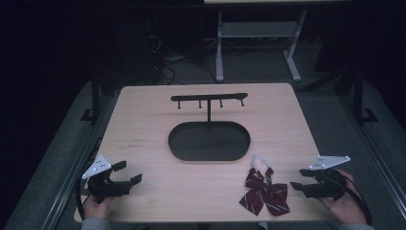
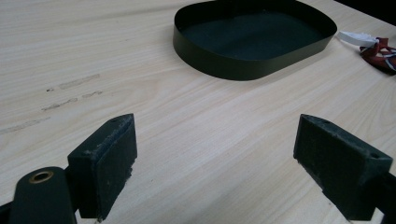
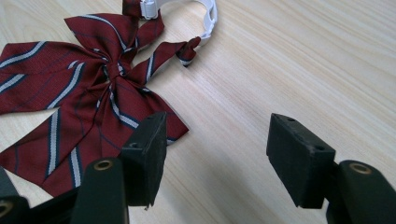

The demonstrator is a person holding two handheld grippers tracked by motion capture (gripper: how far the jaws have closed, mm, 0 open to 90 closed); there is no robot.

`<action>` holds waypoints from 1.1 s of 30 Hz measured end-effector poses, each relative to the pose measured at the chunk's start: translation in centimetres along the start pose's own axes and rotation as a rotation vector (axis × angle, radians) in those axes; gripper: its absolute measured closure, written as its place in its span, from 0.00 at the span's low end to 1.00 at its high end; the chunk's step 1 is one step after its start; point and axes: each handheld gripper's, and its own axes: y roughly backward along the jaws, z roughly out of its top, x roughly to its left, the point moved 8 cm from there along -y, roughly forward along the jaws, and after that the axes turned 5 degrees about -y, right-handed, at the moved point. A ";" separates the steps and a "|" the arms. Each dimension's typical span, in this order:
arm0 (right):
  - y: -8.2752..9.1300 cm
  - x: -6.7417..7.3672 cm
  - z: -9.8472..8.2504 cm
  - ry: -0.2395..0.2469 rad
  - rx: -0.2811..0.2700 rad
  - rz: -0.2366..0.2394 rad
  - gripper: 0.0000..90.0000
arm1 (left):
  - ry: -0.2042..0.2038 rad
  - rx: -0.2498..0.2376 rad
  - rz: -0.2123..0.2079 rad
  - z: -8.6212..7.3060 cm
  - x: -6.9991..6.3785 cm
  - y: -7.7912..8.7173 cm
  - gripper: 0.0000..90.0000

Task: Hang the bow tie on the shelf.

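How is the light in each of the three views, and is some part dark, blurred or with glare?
High view: dim and bluish, the room behind the table nearly black, the black stand still readable. Left gripper view: bright, even light; the tray casts a soft shadow; no glare. Right gripper view: bright; the striped bow tie is sharp, the near jaws slightly soft.

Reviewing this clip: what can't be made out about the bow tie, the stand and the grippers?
- Bow tie: left wing cut by the frame edge in the right gripper view; its white strap runs off the top.
- Stand's pegs: too small and dark in the high view to tell their shape.
- Tray: interior dark in the left gripper view.
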 end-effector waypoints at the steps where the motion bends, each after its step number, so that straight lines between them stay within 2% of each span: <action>1: 0.0 -0.1 0.1 0.005 -0.005 0.002 0.42 | 0.004 -0.001 0.001 0.0 0.0 0.0 0.15; 9: 0.0 0.4 0.4 0.026 0.012 0.015 0.42 | -0.010 0.001 -0.002 0.0 0.0 -0.1 0.15; 17: -0.4 0.9 2.1 0.073 0.047 0.032 0.43 | -0.002 -0.012 0.003 0.1 0.1 0.2 0.15; 20: -0.7 1.2 2.7 0.096 0.067 0.041 0.43 | -0.004 -0.007 0.001 0.0 0.1 0.1 0.15; 21: -0.8 1.3 3.0 0.107 0.073 0.043 0.43 | -0.016 -0.007 0.000 0.1 0.1 0.1 0.15; 24: -1.2 1.6 3.7 0.131 0.091 0.052 0.43 | -0.003 -0.010 -0.003 0.2 -0.1 0.0 0.15; 28: -1.9 1.8 4.8 0.156 0.111 0.058 0.44 | -0.015 -0.004 -0.005 0.1 -0.1 -0.1 0.15; 33: -3.0 2.1 6.0 0.190 0.146 0.066 0.45 | -0.009 -0.004 -0.004 0.1 0.0 0.1 0.15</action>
